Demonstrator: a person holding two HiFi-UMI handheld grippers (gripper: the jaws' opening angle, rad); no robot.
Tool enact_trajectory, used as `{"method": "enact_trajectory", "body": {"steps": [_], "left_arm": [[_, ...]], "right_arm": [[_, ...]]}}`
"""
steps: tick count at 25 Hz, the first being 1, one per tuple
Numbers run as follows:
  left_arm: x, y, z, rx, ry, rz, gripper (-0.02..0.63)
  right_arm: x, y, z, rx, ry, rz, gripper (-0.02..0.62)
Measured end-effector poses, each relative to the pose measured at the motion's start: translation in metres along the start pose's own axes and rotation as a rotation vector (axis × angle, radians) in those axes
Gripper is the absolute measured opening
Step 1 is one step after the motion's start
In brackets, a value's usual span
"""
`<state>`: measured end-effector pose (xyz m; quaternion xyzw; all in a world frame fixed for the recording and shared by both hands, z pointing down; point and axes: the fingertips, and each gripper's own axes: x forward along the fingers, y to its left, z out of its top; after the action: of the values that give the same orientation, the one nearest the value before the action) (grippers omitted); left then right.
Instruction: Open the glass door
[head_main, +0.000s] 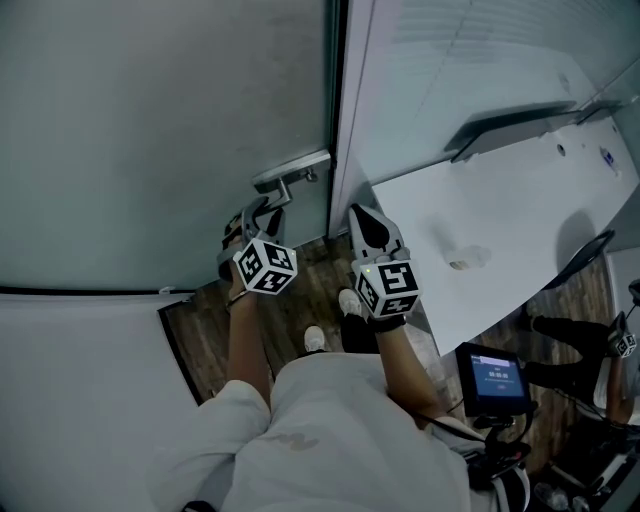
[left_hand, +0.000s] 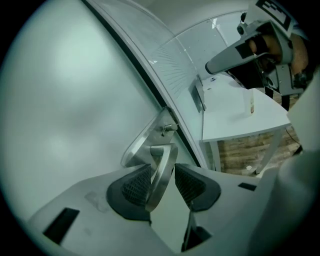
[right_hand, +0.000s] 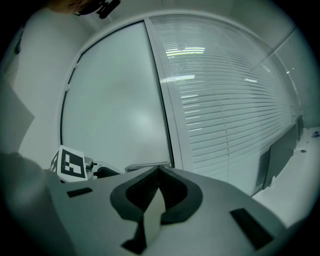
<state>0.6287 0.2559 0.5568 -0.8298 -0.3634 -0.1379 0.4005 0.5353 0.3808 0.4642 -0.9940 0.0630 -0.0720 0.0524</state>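
Observation:
The frosted glass door (head_main: 150, 130) fills the upper left of the head view, with its metal lever handle (head_main: 290, 172) at the door's right edge. My left gripper (head_main: 262, 212) reaches up to that handle. In the left gripper view the handle (left_hand: 162, 165) lies between the jaws of the left gripper (left_hand: 162, 181); it rests against the left pad (left_hand: 136, 186), a gap shows at the right pad, so the jaws stand open around it. My right gripper (head_main: 365, 222) hangs beside the door frame, shut and empty, its tips meeting in the right gripper view (right_hand: 159, 171).
Right of the door runs a glass wall with blinds (head_main: 450, 60). A white table (head_main: 520, 220) stands against it at my right. A small screen on a stand (head_main: 492, 378) and another person's legs (head_main: 570, 340) are at the lower right, over wood flooring (head_main: 310, 290).

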Motion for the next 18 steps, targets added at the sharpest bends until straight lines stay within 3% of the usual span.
{"method": "enact_trajectory", "body": {"steps": [7, 12, 18], "left_arm": [[-0.006, 0.000, 0.000, 0.047, 0.030, -0.015, 0.140], [-0.014, 0.000, 0.006, -0.042, -0.035, -0.105, 0.138], [-0.010, 0.003, 0.008, -0.061, -0.079, -0.126, 0.137]], "right_arm": [[0.004, 0.018, -0.001, 0.007, 0.013, 0.039, 0.002], [0.007, 0.030, 0.002, 0.006, 0.019, 0.064, 0.003], [0.010, 0.028, 0.001, 0.007, 0.032, 0.055, 0.002]]}}
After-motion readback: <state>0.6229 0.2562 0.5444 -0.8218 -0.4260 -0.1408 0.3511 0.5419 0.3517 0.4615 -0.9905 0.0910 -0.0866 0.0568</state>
